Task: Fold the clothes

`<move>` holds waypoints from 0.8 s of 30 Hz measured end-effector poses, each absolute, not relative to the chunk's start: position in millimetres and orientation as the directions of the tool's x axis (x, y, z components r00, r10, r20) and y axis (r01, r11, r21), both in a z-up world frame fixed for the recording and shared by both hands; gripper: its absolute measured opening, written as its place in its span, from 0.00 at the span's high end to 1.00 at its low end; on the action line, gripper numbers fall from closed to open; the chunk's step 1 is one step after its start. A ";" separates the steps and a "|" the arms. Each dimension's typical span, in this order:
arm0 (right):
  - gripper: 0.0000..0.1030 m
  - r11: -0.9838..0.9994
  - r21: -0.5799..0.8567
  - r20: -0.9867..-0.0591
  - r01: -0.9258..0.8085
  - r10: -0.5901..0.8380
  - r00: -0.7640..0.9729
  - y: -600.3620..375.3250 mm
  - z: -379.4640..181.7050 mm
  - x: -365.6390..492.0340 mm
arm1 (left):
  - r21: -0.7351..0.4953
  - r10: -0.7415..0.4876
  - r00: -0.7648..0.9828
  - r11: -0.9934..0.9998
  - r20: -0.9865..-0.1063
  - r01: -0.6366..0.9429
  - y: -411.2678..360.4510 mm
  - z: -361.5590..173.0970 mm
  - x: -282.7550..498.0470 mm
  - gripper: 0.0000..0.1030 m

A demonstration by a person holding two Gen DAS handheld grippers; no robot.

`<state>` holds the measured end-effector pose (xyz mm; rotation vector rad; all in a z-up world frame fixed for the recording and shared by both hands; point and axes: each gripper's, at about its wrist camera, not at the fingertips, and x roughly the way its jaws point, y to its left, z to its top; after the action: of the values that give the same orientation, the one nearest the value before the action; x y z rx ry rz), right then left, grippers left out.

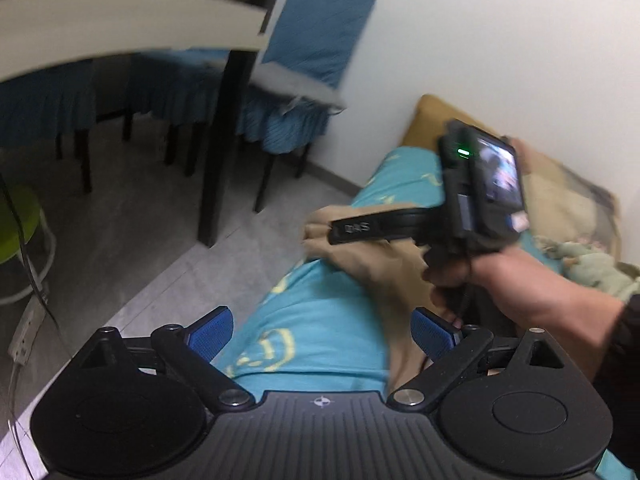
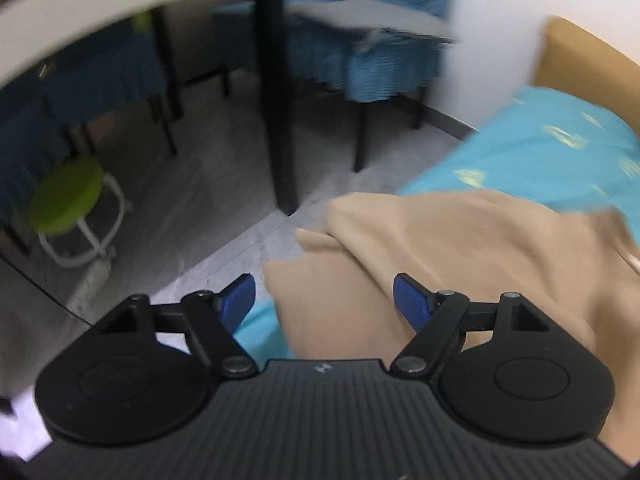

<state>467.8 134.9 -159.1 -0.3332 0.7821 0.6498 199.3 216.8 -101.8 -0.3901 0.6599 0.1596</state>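
A tan garment [image 2: 440, 248] lies bunched on a turquoise bedsheet [image 2: 552, 152] at the bed's edge; it also shows in the left wrist view [image 1: 376, 264]. My right gripper [image 2: 324, 300] is open, its blue pads spread over the garment's near folds, nothing between them. My left gripper [image 1: 322, 334] is open over the bedsheet [image 1: 320, 320], with the garment just beyond its right pad. The right gripper's body [image 1: 472, 200] shows in the left wrist view, held in a hand above the garment.
A white table [image 1: 132, 24] with black legs and blue-covered chairs [image 1: 316, 40] stand on the grey floor left of the bed. A green stool [image 2: 68, 196] stands near. A tan pillow [image 1: 560, 192] and a stuffed toy [image 1: 592, 268] lie by the white wall.
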 end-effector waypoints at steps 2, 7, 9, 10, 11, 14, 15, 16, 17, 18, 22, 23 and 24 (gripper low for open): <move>0.24 0.720 -0.116 -0.745 -0.685 0.393 0.539 156.3 -180.3 476.2 | -0.308 0.020 0.775 0.911 -0.632 -0.275 218.9 -113.5 209.8 0.07; 0.40 0.643 -0.321 -0.713 -0.695 0.319 0.624 182.8 -211.5 479.8 | -0.301 0.037 0.766 0.907 -0.642 -0.296 220.0 -128.7 221.4 0.07; 0.86 0.689 -0.322 -0.679 -0.650 0.310 0.665 178.7 -205.3 481.0 | -0.306 0.048 0.774 0.902 -0.631 -0.305 219.1 -127.7 218.0 0.07; 0.89 0.719 -0.294 -0.665 -0.630 0.320 0.675 172.1 -198.8 481.6 | -0.308 0.056 0.781 0.899 -0.622 -0.310 216.8 -125.9 214.3 0.07; 0.89 0.740 -0.273 -0.640 -0.615 0.337 0.690 164.7 -190.6 479.8 | -0.309 0.065 0.788 0.897 -0.612 -0.314 214.9 -124.3 213.2 0.07; 0.89 0.765 -0.292 -0.503 -0.574 0.388 0.773 139.6 -156.8 459.2 | -0.317 0.072 0.796 0.893 -0.601 -0.320 213.2 -119.8 210.7 0.07; 0.89 0.786 -0.286 -0.463 -0.548 0.387 0.797 127.4 -144.2 454.5 | -0.318 0.072 0.800 0.893 -0.596 -0.318 211.5 -117.3 208.4 0.07; 0.89 0.823 -0.265 -0.417 -0.502 0.372 0.829 108.4 -131.6 449.9 | -0.320 0.072 0.805 0.894 -0.589 -0.314 209.6 -114.5 205.7 0.07; 0.89 0.857 -0.241 -0.371 -0.456 0.353 0.859 89.3 -119.1 445.2 | -0.321 0.069 0.812 0.897 -0.579 -0.305 207.0 -111.0 202.1 0.07; 0.89 0.887 -0.213 -0.325 -0.410 0.331 0.886 70.3 -106.5 440.6 | -0.320 0.066 0.822 0.901 -0.566 -0.292 203.4 -106.1 197.4 0.07; 0.89 0.983 -0.069 -0.234 -0.168 0.148 0.961 -21.8 -81.6 432.7 | -0.299 0.041 0.838 0.924 -0.544 -0.239 186.4 -95.8 187.5 0.07; 0.89 0.994 -0.028 -0.223 -0.102 0.093 0.970 -46.1 -77.6 431.5 | -0.300 0.026 0.841 0.927 -0.541 -0.223 182.4 -94.9 185.9 0.07; 0.89 0.999 0.019 -0.242 -0.044 0.047 0.969 -70.7 -79.7 431.2 | -0.302 0.012 0.843 0.931 -0.538 -0.206 178.5 -94.0 184.4 0.07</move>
<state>431.1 -70.7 -79.7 0.0135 0.2453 0.0463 184.4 178.5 -94.0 -0.3602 0.5597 0.1177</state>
